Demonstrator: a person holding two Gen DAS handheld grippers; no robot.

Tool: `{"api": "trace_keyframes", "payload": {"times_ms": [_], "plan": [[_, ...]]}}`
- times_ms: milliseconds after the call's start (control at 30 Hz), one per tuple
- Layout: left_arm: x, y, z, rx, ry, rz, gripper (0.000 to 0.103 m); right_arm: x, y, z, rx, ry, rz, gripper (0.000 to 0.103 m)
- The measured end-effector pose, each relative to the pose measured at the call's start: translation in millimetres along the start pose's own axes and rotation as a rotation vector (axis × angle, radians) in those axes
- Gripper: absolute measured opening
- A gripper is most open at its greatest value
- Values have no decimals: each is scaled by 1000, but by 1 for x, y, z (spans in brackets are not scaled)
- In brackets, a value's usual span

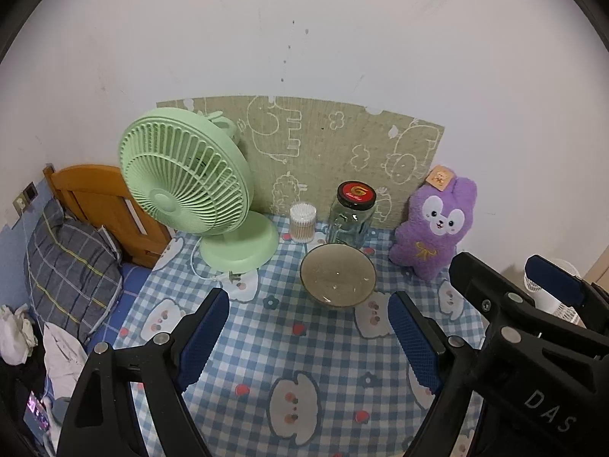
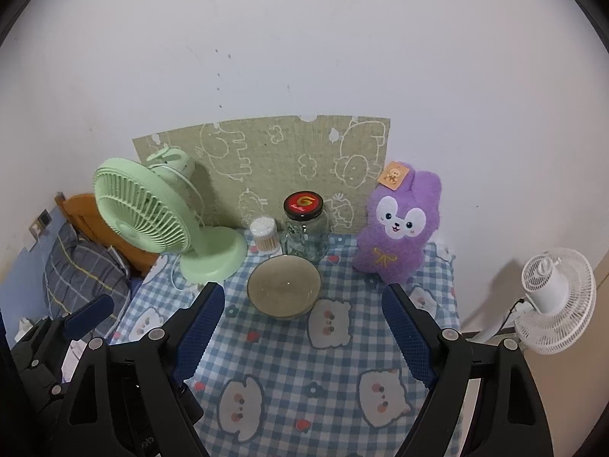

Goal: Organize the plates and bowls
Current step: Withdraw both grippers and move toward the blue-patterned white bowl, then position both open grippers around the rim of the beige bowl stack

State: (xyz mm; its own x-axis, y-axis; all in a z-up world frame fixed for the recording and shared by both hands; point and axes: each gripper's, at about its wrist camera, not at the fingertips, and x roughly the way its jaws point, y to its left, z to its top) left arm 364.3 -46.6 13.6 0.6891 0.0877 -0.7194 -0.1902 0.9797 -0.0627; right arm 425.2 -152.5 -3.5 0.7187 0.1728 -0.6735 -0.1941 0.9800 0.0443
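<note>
A smoky glass bowl (image 1: 337,275) stands upright on the blue checked tablecloth (image 1: 304,346), in front of a glass jar. It also shows in the right wrist view (image 2: 284,285). My left gripper (image 1: 309,306) is open and empty, hovering above the cloth just short of the bowl. My right gripper (image 2: 302,302) is open and empty too, at about the same distance from the bowl. The right gripper shows at the right edge of the left wrist view (image 1: 506,278). No plates are in view.
A green desk fan (image 1: 190,186) stands back left. A cotton swab tub (image 1: 302,222), a glass jar with a red and black lid (image 1: 352,215) and a purple plush rabbit (image 1: 434,228) line the wall. A bed lies left (image 1: 72,262), a white fan right (image 2: 552,289).
</note>
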Motion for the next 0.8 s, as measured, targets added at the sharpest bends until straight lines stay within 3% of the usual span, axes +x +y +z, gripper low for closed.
{"api": "trace_keyframes", "payload": {"times_ms": [433,800], "plan": [[86,10,16,-17,47,12,87,90,-1,13,0,57,8,87],[150,12,17,-18,90,12,80,160,-14,10,24,87,-9,87]]}}
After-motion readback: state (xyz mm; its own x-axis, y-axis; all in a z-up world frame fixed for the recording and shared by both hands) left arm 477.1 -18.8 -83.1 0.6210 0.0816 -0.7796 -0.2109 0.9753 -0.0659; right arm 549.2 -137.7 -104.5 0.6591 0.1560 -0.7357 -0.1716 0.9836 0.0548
